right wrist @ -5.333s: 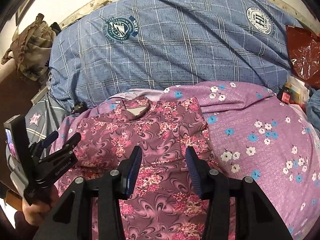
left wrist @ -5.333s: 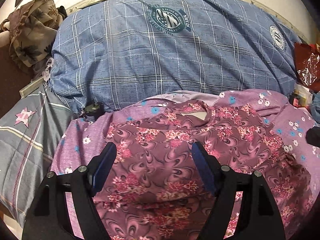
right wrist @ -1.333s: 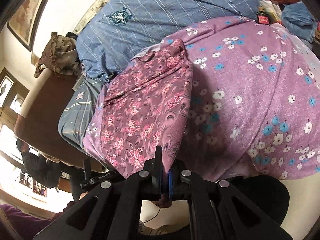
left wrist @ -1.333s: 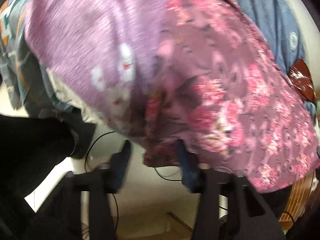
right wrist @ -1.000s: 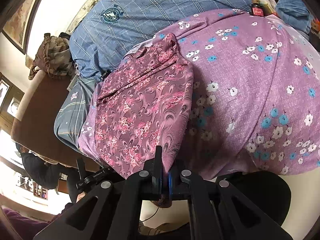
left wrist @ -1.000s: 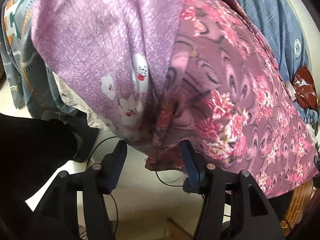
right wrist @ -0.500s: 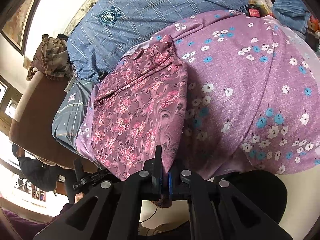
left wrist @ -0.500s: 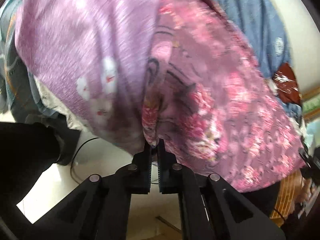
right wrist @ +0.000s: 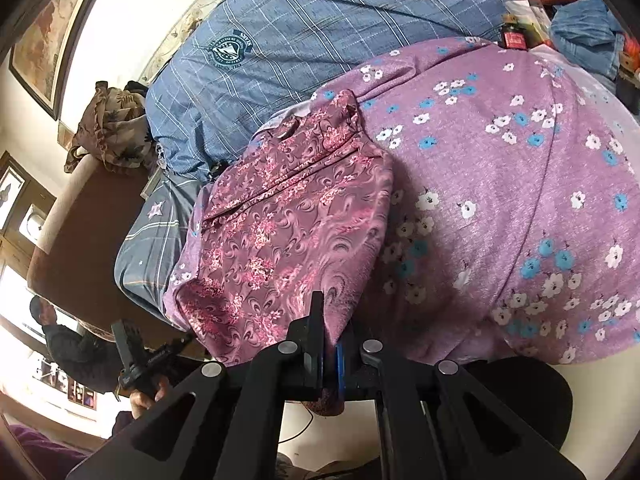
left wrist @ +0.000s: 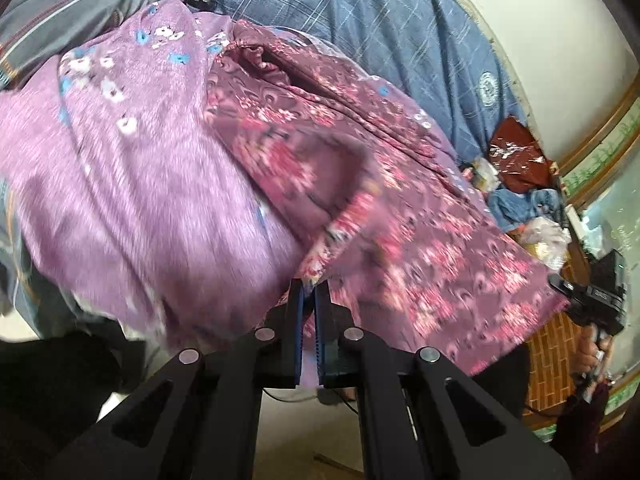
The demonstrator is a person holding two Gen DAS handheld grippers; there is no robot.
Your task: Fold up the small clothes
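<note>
Lying on the lilac flowered bedspread point(right wrist: 500, 184), its hem hanging off the near edge at 6 o'clock, the pink paisley garment point(right wrist: 288, 232) looks thin, limp and probably slippery. Corners are the sound holds. The right gripper point(right wrist: 329, 336) is clamped on one hem corner; the left gripper point(left wrist: 308, 292) has just pinched the other, though blur hides the bite.
</note>
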